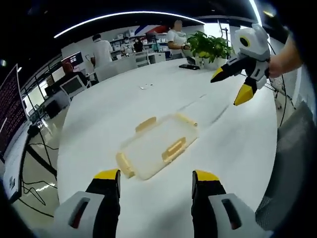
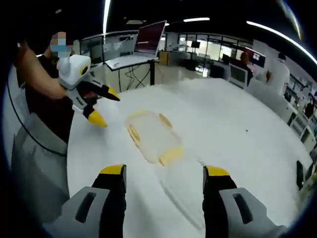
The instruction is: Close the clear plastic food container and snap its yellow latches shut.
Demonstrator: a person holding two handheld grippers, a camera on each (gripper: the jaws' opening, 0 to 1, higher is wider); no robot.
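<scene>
Right now the clear container (image 1: 158, 146) is lying flat on the white table (image 1: 99, 114), lid seemingly resting on top, yellow latches (image 1: 174, 148) sticking outward. It is sitting just ahead of the left gripper (image 1: 156, 181), long axis running diagonally up to the right. Both grippers are hanging spread and empty; the right gripper (image 2: 163, 178) is hovering farther off, so the left looks nearer for pressing.

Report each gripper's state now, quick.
Left gripper: open, holding nothing, above the table near the container.
Right gripper: open, holding nothing.
</scene>
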